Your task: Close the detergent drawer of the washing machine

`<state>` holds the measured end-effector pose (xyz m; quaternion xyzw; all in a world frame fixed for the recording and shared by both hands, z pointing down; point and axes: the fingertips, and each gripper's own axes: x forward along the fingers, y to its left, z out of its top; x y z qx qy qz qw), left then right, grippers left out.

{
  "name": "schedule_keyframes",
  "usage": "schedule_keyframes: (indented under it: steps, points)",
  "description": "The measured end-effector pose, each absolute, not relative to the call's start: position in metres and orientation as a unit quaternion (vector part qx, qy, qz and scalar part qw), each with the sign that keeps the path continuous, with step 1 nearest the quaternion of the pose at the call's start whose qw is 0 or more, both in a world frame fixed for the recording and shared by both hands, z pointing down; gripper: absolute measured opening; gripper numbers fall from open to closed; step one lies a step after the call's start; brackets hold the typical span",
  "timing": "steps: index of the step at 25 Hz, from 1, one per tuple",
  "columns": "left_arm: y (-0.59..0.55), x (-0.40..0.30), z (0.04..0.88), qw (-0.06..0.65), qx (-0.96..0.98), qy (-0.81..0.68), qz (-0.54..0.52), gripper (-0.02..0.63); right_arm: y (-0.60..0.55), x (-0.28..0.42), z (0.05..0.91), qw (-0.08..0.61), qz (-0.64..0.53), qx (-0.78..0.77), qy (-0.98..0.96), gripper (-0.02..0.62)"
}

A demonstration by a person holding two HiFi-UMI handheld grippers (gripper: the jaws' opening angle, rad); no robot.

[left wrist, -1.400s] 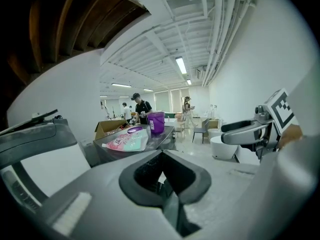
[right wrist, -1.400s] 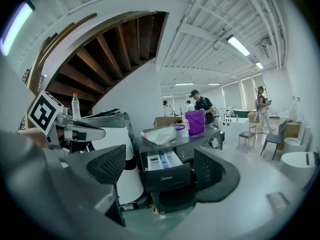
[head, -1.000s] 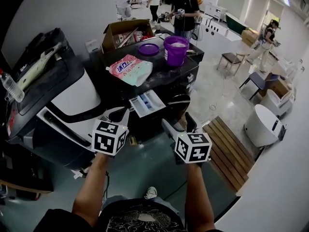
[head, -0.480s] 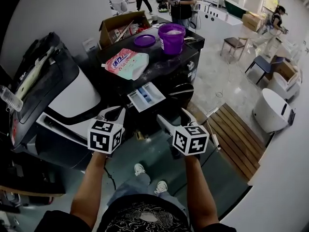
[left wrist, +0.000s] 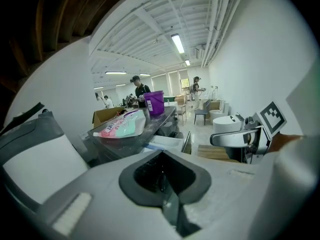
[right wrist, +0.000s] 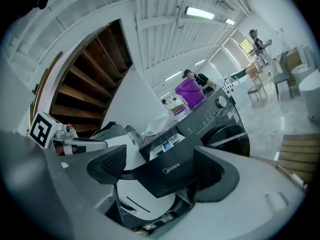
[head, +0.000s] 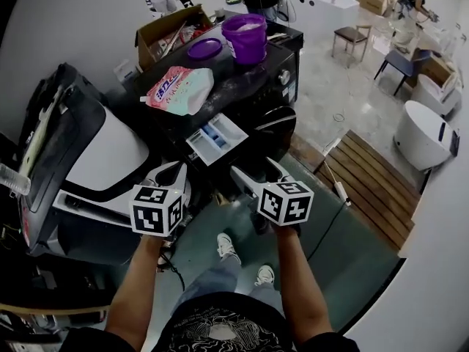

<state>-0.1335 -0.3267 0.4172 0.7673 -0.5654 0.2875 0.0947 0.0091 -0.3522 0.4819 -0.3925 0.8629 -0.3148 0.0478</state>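
Black washing machine (head: 245,97) stands in front of you, with a purple bucket (head: 245,37) at the back of its top and a pink-and-green detergent pouch (head: 178,90) lying nearer you. Its detergent drawer (head: 216,139) is pulled out from the upper front, white tray showing. Your right gripper (head: 256,171) hangs just short of it, jaws apart, with the drawer's dark front panel showing in the gap. Your left gripper (head: 171,171) hangs beside it, jaws together, empty.
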Motion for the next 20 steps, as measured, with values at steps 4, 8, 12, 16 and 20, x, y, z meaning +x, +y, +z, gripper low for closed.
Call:
schedule_keyframes:
  steps: [4,8,12,16,20]
  points:
    - [-0.337,-0.138,0.428,0.094,0.766,-0.562,0.297,0.0,-0.357,-0.004,0.502,0.071,-0.342,-0.384,0.855,0.422]
    - [-0.347,-0.141,0.439,0.082,0.767,-0.557,0.309,0.0,-0.364,-0.011,0.523,0.096,-0.367,-0.386,0.841,0.414]
    - [-0.353,-0.147,0.45,0.082,0.764,-0.555,0.319,0.0,-0.37,-0.02,0.539,0.108,-0.382,-0.378,0.836,0.408]
    - [-0.359,-0.154,0.459,0.088,0.762,-0.554,0.325,0.0,-0.375,-0.034,0.552,0.129,-0.402,-0.355,0.834,0.403]
    - [-0.366,-0.158,0.462,0.092,0.761,-0.554,0.324,0.0,-0.377,-0.044,0.565,0.14,-0.421,-0.341,0.829,0.402]
